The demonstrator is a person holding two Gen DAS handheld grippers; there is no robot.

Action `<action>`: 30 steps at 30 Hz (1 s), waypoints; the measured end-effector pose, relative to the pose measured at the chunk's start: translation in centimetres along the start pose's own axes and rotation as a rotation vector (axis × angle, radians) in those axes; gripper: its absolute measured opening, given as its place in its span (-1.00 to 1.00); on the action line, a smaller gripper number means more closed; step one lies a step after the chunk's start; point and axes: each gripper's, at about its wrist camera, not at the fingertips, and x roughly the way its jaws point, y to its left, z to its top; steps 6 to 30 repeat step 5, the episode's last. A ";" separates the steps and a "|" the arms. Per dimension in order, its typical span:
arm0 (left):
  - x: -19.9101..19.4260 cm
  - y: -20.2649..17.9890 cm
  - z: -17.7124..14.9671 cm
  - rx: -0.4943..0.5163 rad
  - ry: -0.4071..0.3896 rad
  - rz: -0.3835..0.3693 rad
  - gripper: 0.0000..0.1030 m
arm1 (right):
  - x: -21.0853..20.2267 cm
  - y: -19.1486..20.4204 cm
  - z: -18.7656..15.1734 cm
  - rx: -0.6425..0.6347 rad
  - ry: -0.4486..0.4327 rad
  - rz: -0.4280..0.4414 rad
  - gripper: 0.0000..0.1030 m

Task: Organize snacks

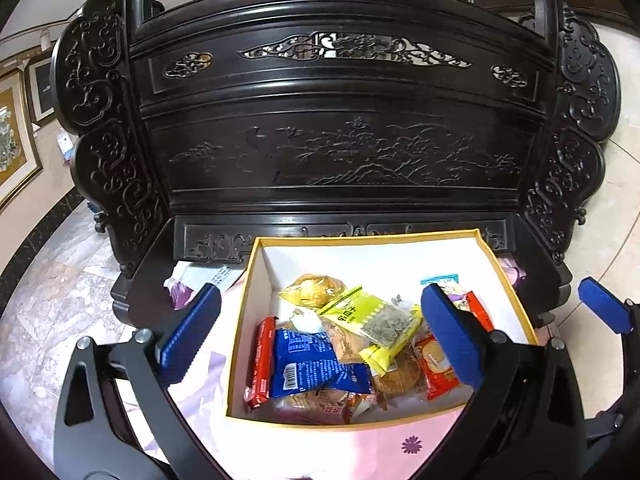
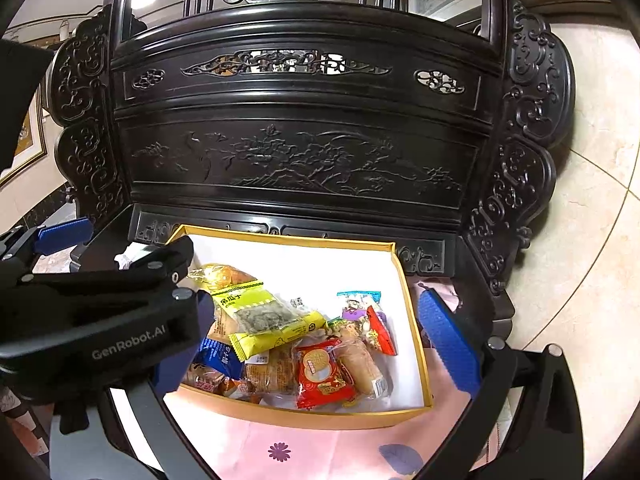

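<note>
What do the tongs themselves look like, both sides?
Both match: black angular frames with silver round fasteners, each finger ending in a blue ribbed pad. The left tongs show white "GenRobot.AI" lettering on the body in the right wrist view. The right tongs show no lettering. No cables or sleeves visible.

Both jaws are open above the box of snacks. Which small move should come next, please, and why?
Probably lower the left gripper onto the yellow-green packet. It lies on top of the pile in the box, so nothing covers it, and both the left and the right gripper hold nothing.
</note>
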 end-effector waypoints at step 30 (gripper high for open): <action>-0.1 0.0 0.0 -0.001 -0.001 -0.006 0.96 | 0.0 -0.1 0.0 0.004 0.002 -0.003 0.97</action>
